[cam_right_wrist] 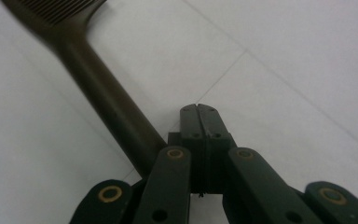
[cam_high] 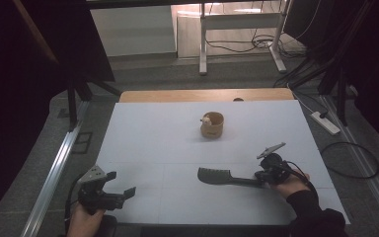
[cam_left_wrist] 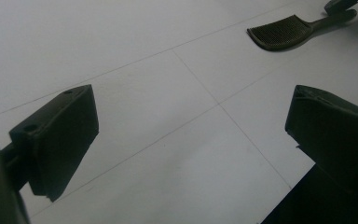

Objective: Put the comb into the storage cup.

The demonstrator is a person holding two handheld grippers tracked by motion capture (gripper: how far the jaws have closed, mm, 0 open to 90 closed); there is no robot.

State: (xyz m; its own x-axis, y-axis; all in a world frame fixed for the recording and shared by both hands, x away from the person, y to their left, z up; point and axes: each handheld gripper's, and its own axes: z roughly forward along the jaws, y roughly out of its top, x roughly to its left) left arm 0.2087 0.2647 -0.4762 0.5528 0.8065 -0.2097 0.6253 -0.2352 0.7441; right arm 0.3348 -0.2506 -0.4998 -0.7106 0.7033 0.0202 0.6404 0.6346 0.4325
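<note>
A dark tool with a ridged, comb-like head and a long handle (cam_high: pixel 217 176) lies flat on the white table (cam_high: pixel 153 133), head to the left. My right gripper (cam_high: pixel 261 177) sits at the handle's right end. In the right gripper view its jaws (cam_right_wrist: pixel 198 112) are pressed together with nothing between them, and the handle (cam_right_wrist: pixel 107 98) runs beside them and under the left linkage. My left gripper (cam_high: pixel 122 183) rests at the front left corner, open and empty (cam_left_wrist: pixel 191 126). From there the tool's head (cam_left_wrist: pixel 279 32) shows far off at the upper right.
A small wooden cup (cam_high: pixel 212 124) stands mid-table toward the far side, with a small pale thing (cam_high: pixel 207 119) at its rim. A wooden strip (cam_high: pixel 177 95) borders the far edge. A metal rail (cam_high: pixel 54 173) runs along the left, and a power strip (cam_high: pixel 325 122) and cables lie on the floor at the right.
</note>
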